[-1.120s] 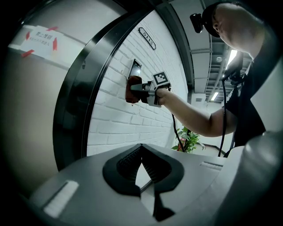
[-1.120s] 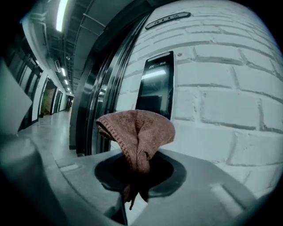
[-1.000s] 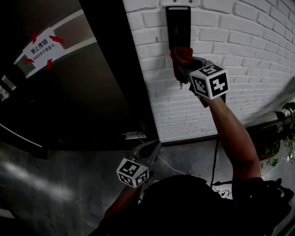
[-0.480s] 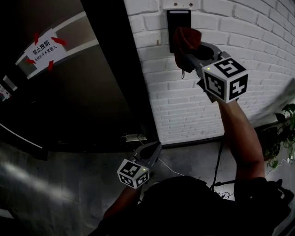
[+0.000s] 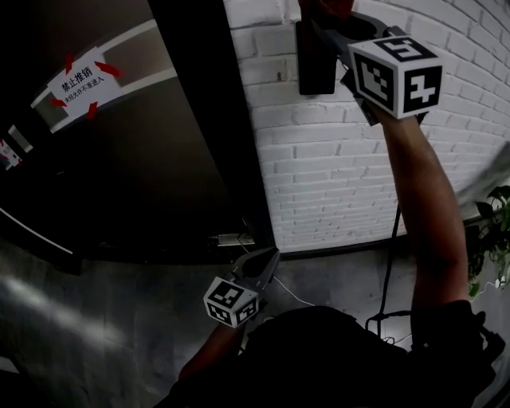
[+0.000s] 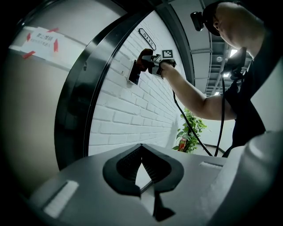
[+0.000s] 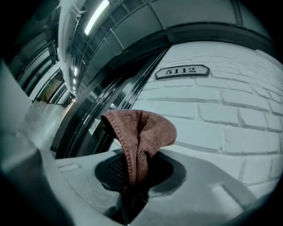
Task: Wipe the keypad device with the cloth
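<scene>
Sliding upward is the change: a sec ago your R tongs (image 5: pixel 331 17) had the cloth (image 5: pixel 325 6) at the lower edge of the keypad device (image 5: pixel 315 60); half a sec ago it sat over the middle; now it's at the top end, mostly cut off by the head view's frame. R tongs are clamped on the cloth, which bunches up out of the jaws in a loose fold; the R gripper view looks past it to bare brick wall (image 5: pixel 343 167) and a number plate (image 7: pixel 181 71), no device in sight. I'd read that as one full bottom-to-top pass about done; whether the cloth is pressing on the device at this instant, can't tell. Next you'd prob. need a downstroke or a second lane; that's a guess.

L tongs (image 5: pixel 259 264) haven't shifted; they hang low near the foot of the dark door (image 5: pixel 159 159), jaws together w/ nothing btwn them; no part in the wipe.

Around: door frame just beside the device's left edge, so watch your sideways strokes; taped paper notice (image 5: pixel 78 80) on the door, well apart; cable (image 5: pixel 390 263) trailing down under your R arm, could drag; plant (image 5: pixel 490 231) far right, out of the way. Nothing sits btwn cloth and device.
</scene>
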### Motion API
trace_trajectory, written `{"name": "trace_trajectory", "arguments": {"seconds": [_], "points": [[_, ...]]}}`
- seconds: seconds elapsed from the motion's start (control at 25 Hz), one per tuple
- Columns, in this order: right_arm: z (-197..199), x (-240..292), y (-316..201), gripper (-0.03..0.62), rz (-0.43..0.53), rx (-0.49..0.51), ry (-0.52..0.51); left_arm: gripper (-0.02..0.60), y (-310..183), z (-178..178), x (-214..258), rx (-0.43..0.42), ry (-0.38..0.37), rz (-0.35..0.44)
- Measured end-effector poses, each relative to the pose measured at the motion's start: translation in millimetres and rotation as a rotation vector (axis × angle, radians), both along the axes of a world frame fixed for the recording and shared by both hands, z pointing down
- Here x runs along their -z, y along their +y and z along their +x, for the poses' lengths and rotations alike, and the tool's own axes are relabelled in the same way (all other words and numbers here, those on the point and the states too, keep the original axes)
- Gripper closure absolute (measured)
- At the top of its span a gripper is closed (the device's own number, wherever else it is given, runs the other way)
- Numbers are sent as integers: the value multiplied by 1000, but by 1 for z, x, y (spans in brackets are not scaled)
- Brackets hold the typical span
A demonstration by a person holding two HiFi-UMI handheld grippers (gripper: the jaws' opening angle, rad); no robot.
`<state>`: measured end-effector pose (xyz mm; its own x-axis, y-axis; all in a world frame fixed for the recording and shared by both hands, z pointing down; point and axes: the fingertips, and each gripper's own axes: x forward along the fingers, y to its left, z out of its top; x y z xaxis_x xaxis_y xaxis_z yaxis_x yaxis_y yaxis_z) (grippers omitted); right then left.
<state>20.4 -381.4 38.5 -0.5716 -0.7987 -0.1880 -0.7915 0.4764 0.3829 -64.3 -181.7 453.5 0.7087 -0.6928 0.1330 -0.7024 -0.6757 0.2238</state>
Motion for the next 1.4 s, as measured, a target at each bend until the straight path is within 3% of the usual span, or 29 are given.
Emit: {"name": "trace_trajectory", "arguments": {"seconds": [0.52, 1.4], "points": [[-4, -20, -15, 525, -61, -4, 17, 565, 1, -2, -3, 5, 7, -16], [2, -111, -21, 525, -240, 21, 31, 565, 1, 5, 0, -12, 5, -20]]}}
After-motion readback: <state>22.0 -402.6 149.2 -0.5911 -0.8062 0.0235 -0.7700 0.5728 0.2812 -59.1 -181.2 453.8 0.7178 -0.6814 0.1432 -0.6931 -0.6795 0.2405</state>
